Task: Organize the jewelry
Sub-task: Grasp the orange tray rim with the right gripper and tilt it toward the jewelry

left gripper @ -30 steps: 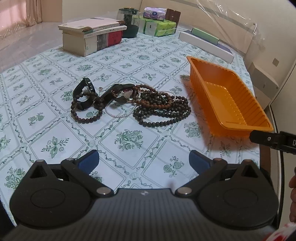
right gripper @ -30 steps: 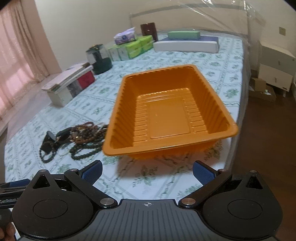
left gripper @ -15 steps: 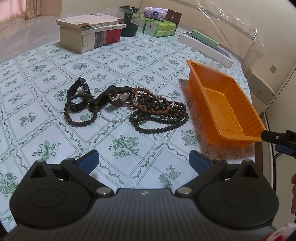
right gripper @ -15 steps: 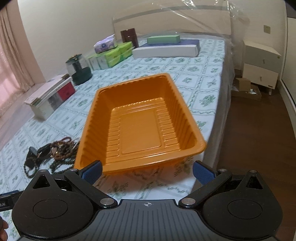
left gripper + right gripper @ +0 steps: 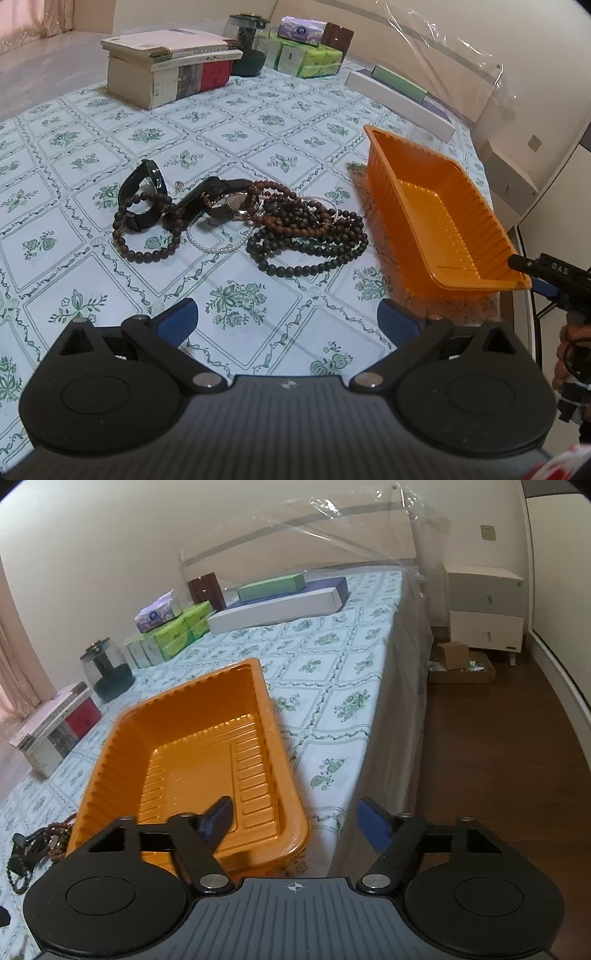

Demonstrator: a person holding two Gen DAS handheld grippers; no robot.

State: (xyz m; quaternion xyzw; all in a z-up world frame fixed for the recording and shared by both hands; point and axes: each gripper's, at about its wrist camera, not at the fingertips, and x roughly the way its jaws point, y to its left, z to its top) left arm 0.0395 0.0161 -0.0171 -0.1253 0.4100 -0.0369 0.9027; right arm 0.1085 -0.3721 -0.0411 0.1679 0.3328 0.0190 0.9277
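Note:
A pile of jewelry lies on the patterned bed cover: dark bead strands (image 5: 310,236), a white pearl strand (image 5: 218,242), a watch (image 5: 225,201) and a black bangle (image 5: 142,194). An empty orange tray (image 5: 436,214) stands to its right. My left gripper (image 5: 288,317) is open and empty, short of the pile. My right gripper (image 5: 295,821) is open, straddling the tray's near right corner (image 5: 295,834), one finger (image 5: 218,821) inside the tray, the other outside. The right gripper also shows in the left wrist view (image 5: 546,273).
A stack of books (image 5: 170,79), a dark jar (image 5: 249,46), tissue packs (image 5: 306,48) and long flat boxes (image 5: 399,96) sit at the far side of the bed. The bed's edge (image 5: 384,738) drops to a wooden floor with a white nightstand (image 5: 484,609).
My right gripper has moved forward and right to the tray's near right corner, and its fingers have narrowed around the rim. My left gripper has crept closer to the jewelry pile.

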